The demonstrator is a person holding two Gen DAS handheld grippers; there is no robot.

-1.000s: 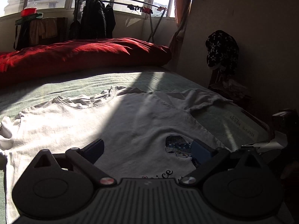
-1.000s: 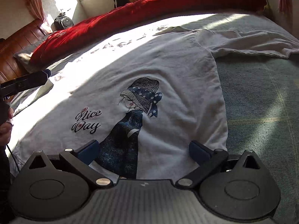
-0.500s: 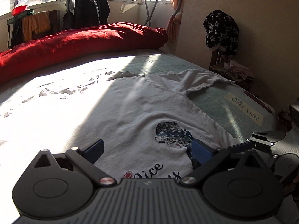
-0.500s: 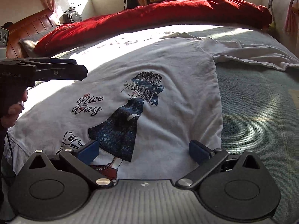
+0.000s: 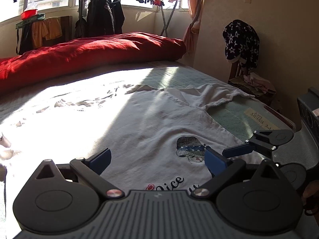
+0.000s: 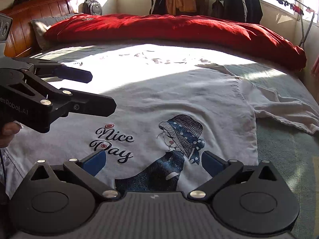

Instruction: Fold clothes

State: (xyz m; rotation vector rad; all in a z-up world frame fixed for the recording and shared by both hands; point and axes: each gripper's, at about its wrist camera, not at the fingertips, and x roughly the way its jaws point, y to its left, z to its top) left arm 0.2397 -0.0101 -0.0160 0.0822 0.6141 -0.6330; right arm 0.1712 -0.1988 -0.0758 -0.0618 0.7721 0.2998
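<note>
right wrist: white tee [image 6: 179,99] flat, collar twd red duvet [image 6: 159,27]; left gripper [image 6: 95,91] & right gripper [image 6: 153,161] both agape.

Matt cotton T-shirt [image 6: 179,99], glossy wooden headboard [image 6: 30,25]

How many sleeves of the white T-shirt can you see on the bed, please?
1: a sleeve spread right of the white T-shirt on the bed. The other may lie hidden in the glare at left.
</note>
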